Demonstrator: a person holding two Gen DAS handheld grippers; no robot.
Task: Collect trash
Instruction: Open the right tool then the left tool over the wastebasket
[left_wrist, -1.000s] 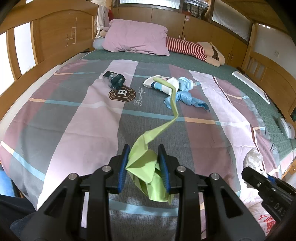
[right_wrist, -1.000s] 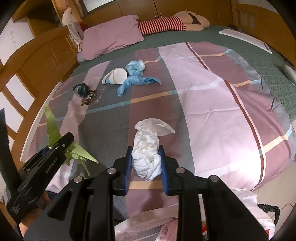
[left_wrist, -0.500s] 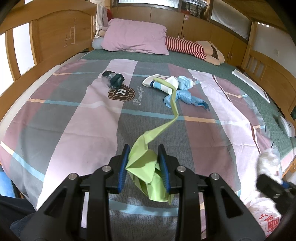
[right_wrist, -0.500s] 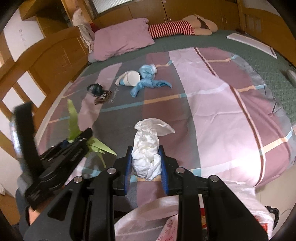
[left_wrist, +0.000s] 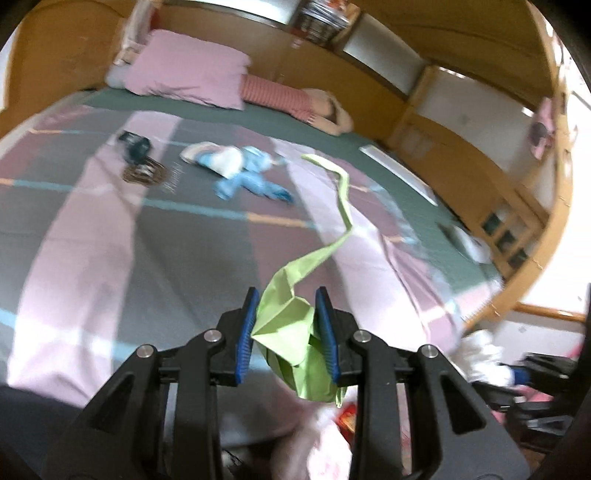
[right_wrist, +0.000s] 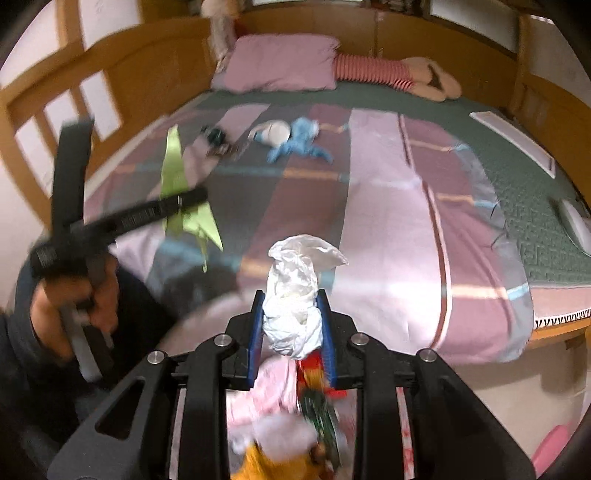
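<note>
The white tissue wad sits pinched in my right jaws, the green paper in my left jaws, its long tail trailing ahead. Below my right jaws lies the trash bag. That tail could snag outside the bag once released.

We see a bed under a striped cover; on it far off lie a pink pillow, blue rag and dark wrapper.
</note>
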